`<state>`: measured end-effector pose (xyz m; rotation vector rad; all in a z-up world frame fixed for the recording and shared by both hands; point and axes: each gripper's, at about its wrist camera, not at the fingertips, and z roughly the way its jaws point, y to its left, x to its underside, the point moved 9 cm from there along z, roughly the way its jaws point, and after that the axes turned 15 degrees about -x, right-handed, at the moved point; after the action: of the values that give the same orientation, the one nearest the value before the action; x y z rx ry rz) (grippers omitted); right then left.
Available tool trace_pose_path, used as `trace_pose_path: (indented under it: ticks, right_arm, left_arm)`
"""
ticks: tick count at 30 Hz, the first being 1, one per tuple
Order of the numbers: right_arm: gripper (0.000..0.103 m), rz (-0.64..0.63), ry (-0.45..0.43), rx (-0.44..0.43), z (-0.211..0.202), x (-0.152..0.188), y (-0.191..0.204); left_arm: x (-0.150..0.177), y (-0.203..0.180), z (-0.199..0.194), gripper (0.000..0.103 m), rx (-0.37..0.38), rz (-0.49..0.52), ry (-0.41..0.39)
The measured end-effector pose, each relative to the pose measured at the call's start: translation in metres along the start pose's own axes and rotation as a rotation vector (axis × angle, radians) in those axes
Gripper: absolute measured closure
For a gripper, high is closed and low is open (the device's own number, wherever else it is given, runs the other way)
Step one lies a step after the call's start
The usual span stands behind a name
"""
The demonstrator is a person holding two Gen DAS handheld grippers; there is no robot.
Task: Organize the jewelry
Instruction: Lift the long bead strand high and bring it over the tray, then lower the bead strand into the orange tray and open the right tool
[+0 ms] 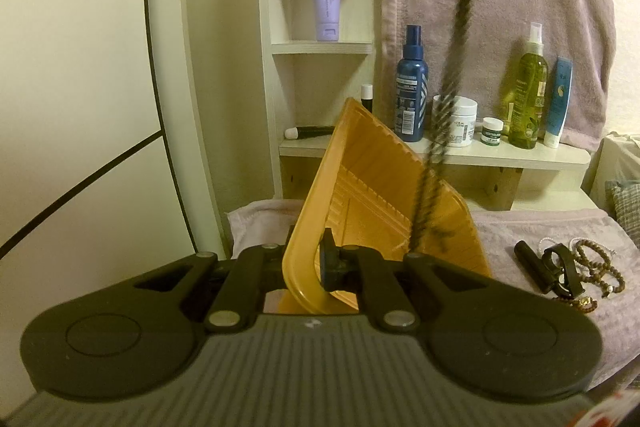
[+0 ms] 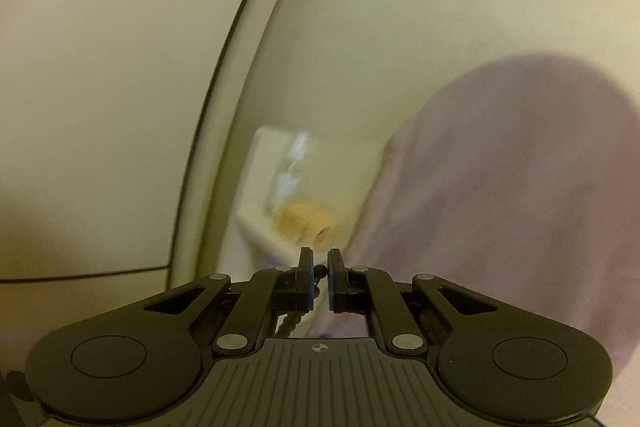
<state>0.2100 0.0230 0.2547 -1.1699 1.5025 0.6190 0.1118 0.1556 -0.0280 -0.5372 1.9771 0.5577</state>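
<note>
Tilting the tray (image 1: pixel 360 195) in its clamped left gripper (image 1: pixel 316 267) — likely to catch the beads (image 1: pixel 440 123) dangling from the right gripper (image 2: pixel 319 273), jaws pinched on them.

My left claw (image 1: pixel 320 267) is black, with two round bumps, shiny silver screws and a gray ribbed base. My right claw (image 2: pixel 319 277) looks the same, with a tiny cross mark.

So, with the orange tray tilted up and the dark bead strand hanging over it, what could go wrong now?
1. The left gripper pinches only the rim of the steeply tilted orange tray; it could slip or pivot.
2. The dark bead strand is blurred and seemingly swinging; it may miss the tray.
3. The right gripper holds the strand by few beads.
</note>
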Motion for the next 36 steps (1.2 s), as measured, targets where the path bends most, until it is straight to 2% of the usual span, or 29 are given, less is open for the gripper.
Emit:
trace_pose_path:
  ticks: [10, 26, 36]
  right_arm:
    - [0.097, 0.117, 0.175, -0.138, 0.069, 0.081, 0.026]
    - [0.097, 0.266, 0.39, -0.252, 0.126, 0.186, 0.034]
    - [0.097, 0.292, 0.405, -0.279, 0.134, 0.204, 0.04]
  left_arm:
    - [0.001, 0.0, 0.0, 0.096, 0.0, -0.004, 0.003]
    - [0.001, 0.002, 0.001, 0.096, 0.001, -0.007, 0.005]
    - [0.001, 0.004, 0.002, 0.096, 0.001, -0.009, 0.008]
